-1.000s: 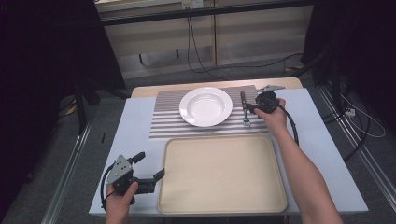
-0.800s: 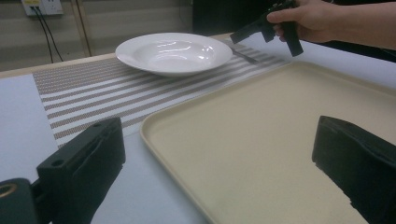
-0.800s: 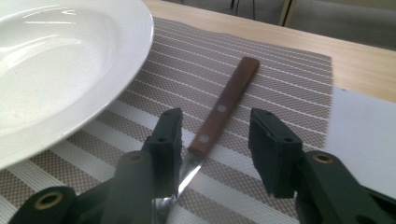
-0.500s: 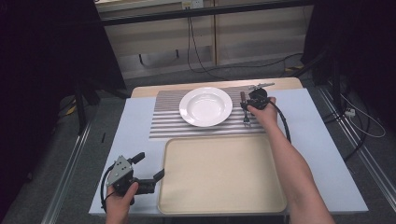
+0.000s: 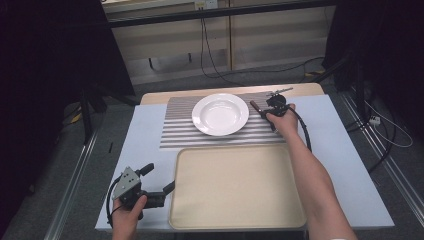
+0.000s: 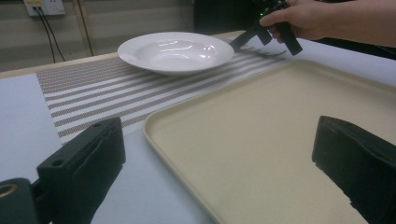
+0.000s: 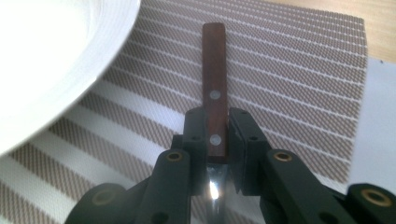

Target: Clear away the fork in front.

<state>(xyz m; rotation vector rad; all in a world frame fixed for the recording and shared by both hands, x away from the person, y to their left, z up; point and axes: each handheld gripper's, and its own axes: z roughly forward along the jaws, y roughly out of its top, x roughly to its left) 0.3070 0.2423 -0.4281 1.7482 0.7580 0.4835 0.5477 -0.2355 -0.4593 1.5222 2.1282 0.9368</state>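
Observation:
A fork with a brown wooden handle [image 7: 213,84] is clamped at its neck in my right gripper [image 7: 216,140], which is shut on it. It hovers low over the striped placemat [image 5: 180,132], just right of the white plate [image 5: 220,114]. The handle [image 5: 255,106] points toward the plate and the tines [image 6: 264,51] lie close to the mat. My right gripper [image 5: 266,114] is at the far right of the mat. My left gripper [image 5: 159,177] is open at the front left corner of the beige tray [image 5: 235,187], with the tray's edge between its jaws [image 6: 219,158].
The tray's bare surface fills the front middle of the pale blue table [image 5: 340,150]. The placemat [image 6: 93,93] and plate [image 6: 175,51] lie behind it. Cables [image 5: 215,55] run across the floor beyond the table's far edge.
My right gripper has shifted slightly left toward the plate with the fork, whose handle has swung toward the plate. The left gripper has stayed where it was.

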